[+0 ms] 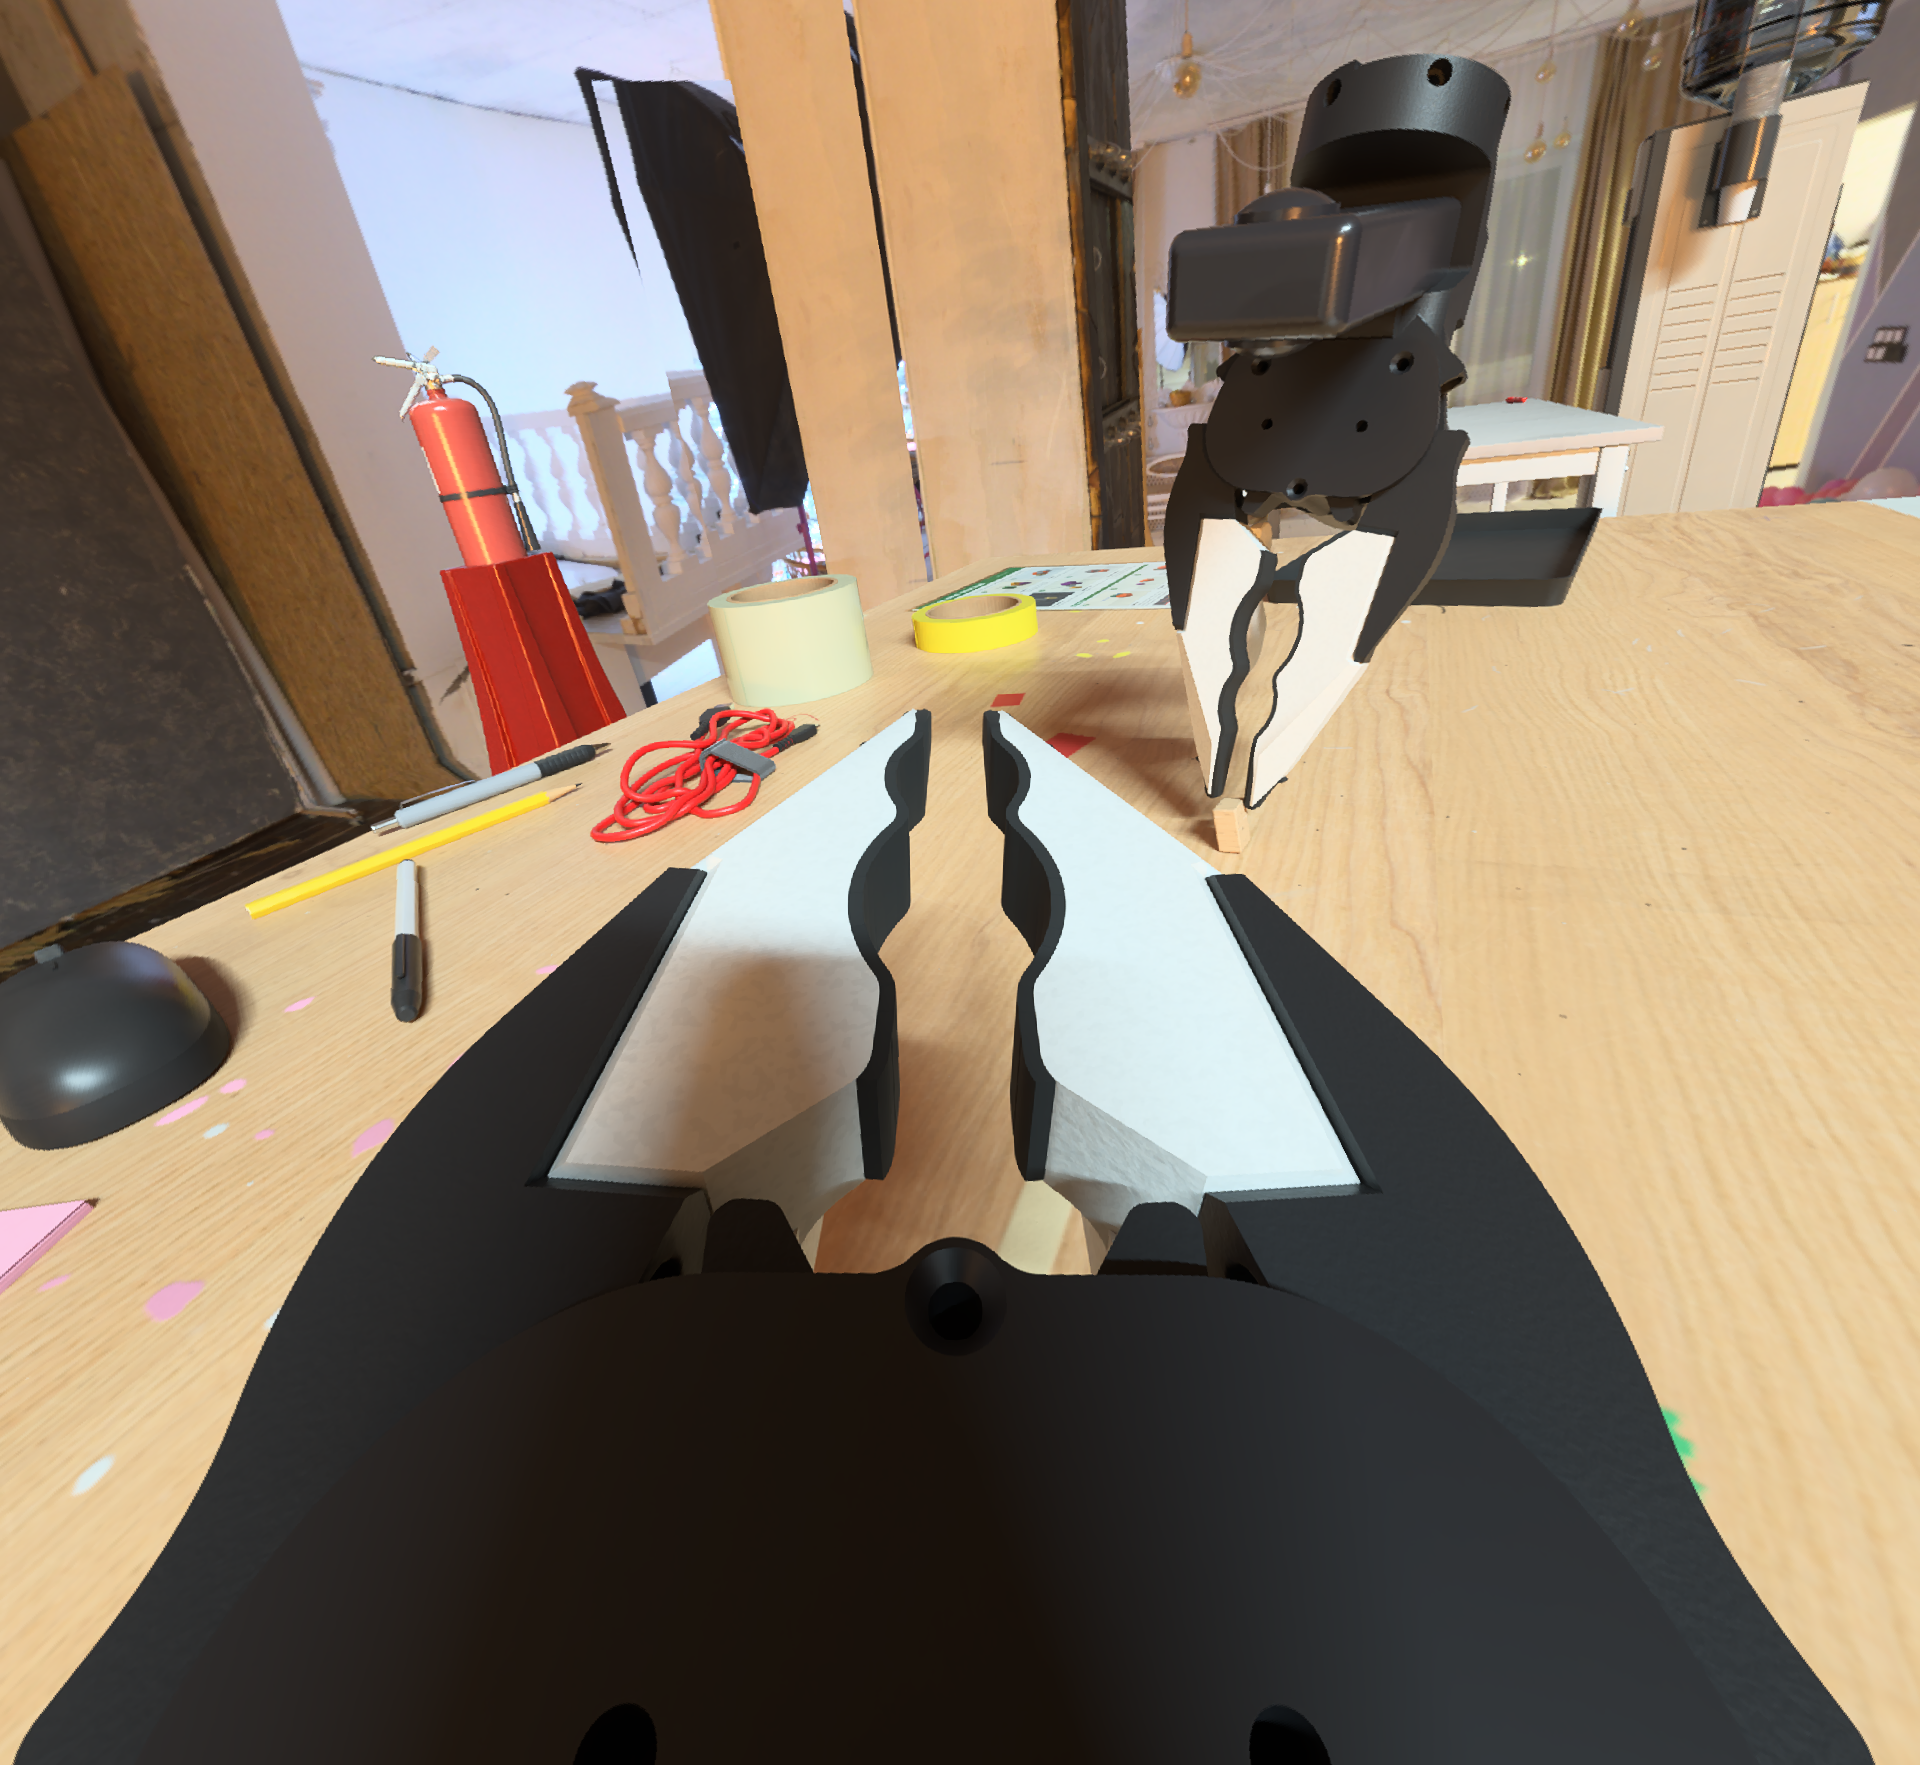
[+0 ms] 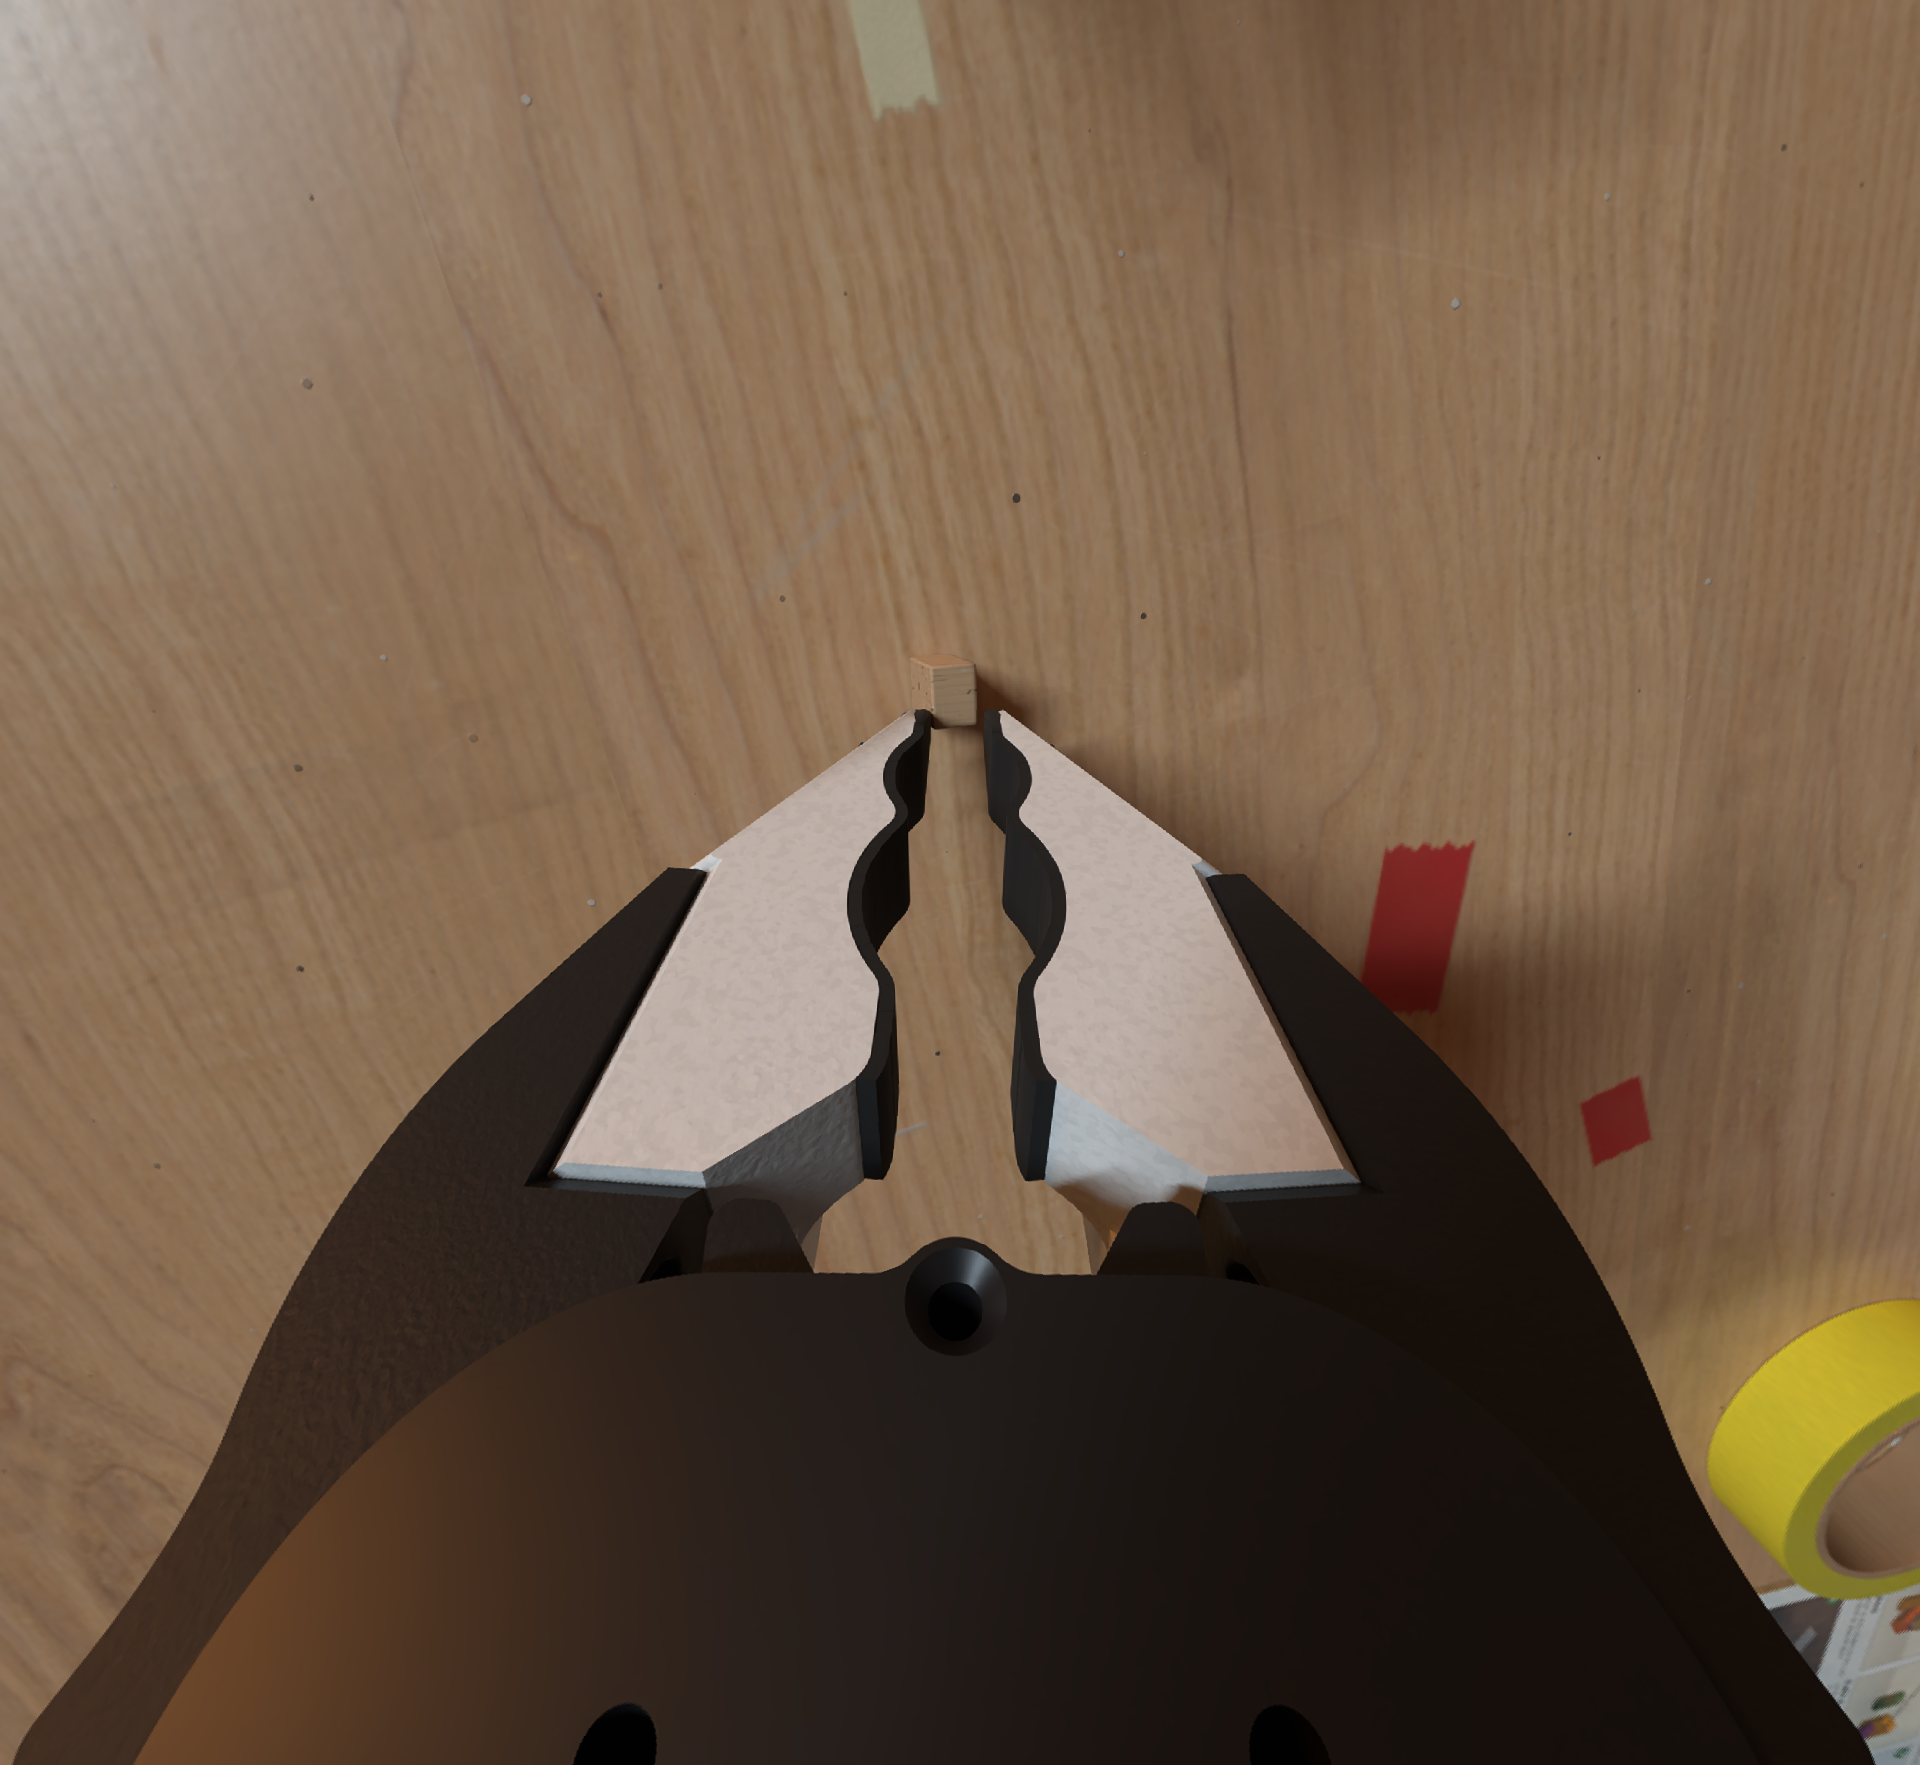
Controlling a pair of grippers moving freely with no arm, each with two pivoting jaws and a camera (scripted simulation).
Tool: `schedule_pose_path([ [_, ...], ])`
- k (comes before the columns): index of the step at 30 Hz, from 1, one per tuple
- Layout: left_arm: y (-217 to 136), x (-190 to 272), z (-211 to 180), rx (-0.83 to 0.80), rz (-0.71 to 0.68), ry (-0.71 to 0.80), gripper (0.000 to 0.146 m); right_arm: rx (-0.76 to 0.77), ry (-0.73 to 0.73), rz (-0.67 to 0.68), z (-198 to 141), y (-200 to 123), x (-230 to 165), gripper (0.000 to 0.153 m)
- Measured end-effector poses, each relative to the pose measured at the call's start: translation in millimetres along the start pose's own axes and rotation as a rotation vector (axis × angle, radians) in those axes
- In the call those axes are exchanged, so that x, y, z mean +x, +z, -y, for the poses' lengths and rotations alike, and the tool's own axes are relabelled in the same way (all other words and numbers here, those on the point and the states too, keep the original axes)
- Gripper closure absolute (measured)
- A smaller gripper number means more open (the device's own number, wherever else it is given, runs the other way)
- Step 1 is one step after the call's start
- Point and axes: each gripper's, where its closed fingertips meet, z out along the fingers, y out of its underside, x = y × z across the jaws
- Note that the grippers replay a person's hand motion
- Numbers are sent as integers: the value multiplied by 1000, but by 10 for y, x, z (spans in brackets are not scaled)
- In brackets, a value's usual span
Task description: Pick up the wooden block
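Note:
The wooden block (image 1: 1228, 828) is a tiny light cube lying on the wooden table (image 1: 1558, 884). In the right wrist view the block (image 2: 943, 689) sits just beyond my right gripper (image 2: 954, 720), whose jaws stand narrowly apart, about the block's width. From the left wrist view the right gripper (image 1: 1236, 788) points down with its fingertips just above the block, not around it. My left gripper (image 1: 956, 723) hovers low over the table to the left of the block, jaws narrowly apart and empty.
A cream tape roll (image 1: 790, 637), a yellow tape roll (image 1: 975, 621), a red cable (image 1: 691, 773), pens and a yellow pencil (image 1: 410, 851) lie to the left. A black dome (image 1: 99, 1040) sits near left. A black tray (image 1: 1517, 557) stands behind. Red tape strips (image 2: 1415, 926) mark the table.

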Motion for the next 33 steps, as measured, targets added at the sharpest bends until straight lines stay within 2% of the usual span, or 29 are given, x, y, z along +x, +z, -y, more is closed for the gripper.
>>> schedule_pose_path([
  [23, 0, -1, 0, 0, -4, -6, 136, -31, -63, 50, 10, 44, -10, 143],
  [33, 0, 1, -1, 0, -6, -6, 136, 0, -108, -14, 11, 46, -19, 143],
])
